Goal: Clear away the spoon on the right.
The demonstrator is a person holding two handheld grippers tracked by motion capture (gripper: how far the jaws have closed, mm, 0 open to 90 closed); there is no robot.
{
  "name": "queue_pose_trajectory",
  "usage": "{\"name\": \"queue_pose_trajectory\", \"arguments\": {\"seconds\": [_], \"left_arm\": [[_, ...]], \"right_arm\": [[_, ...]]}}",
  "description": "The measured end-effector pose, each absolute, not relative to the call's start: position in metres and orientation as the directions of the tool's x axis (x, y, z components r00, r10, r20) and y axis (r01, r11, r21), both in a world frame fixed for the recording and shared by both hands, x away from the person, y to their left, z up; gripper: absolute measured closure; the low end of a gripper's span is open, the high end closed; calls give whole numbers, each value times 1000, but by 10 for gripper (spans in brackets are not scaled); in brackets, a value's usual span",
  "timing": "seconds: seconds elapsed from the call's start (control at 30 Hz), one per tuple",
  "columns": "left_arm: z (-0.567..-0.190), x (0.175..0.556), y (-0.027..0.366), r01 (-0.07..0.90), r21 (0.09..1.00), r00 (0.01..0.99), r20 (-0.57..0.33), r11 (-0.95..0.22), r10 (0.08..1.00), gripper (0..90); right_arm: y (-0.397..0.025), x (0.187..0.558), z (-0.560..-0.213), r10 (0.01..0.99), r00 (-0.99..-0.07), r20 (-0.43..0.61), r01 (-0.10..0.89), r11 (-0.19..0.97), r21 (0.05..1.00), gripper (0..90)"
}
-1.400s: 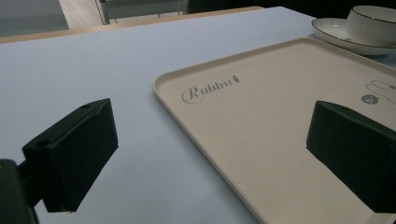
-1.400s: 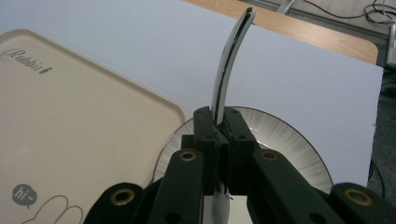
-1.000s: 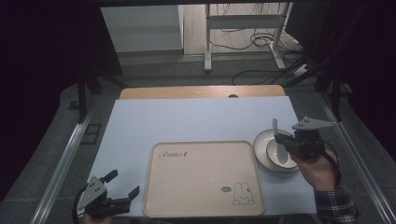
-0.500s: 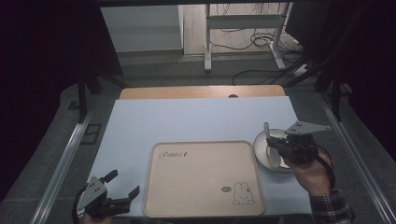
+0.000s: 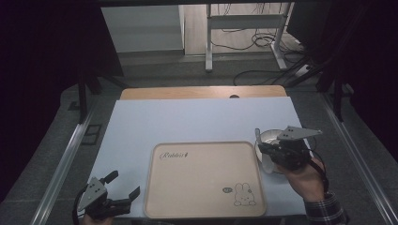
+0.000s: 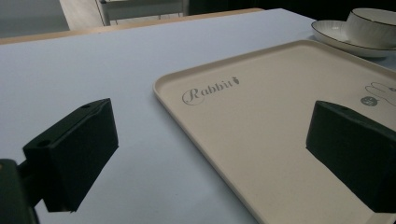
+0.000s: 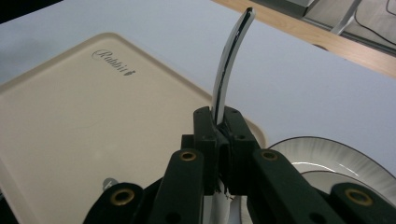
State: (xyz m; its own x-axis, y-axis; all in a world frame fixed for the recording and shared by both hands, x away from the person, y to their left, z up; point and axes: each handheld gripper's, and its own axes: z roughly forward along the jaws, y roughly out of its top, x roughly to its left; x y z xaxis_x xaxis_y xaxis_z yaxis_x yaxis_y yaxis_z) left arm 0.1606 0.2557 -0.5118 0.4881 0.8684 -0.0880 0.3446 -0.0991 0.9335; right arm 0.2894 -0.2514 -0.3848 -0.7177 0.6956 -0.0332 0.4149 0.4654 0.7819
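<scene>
Right gripper clamped on spoon — handle upright.
Lower right, above plate; left gripper wide, lower left, beside tray.

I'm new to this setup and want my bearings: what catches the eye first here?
The beige tray with its rabbit drawing lies at the near middle of the pale blue table. To its right, the right gripper is clamped on a slim curved utensil handle above a dark-rimmed plate. The left gripper rests open at the near left corner.
</scene>
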Motion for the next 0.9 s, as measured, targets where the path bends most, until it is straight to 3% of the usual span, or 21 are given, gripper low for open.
{"name": "queue_pose_trajectory", "arguments": {"seconds": [0.9], "left_arm": [[-512,160,256,344,934,490,-91,-97,867,21]], "right_arm": [[-225,278,-430,639,-768,45,465,508,725,866]]}}
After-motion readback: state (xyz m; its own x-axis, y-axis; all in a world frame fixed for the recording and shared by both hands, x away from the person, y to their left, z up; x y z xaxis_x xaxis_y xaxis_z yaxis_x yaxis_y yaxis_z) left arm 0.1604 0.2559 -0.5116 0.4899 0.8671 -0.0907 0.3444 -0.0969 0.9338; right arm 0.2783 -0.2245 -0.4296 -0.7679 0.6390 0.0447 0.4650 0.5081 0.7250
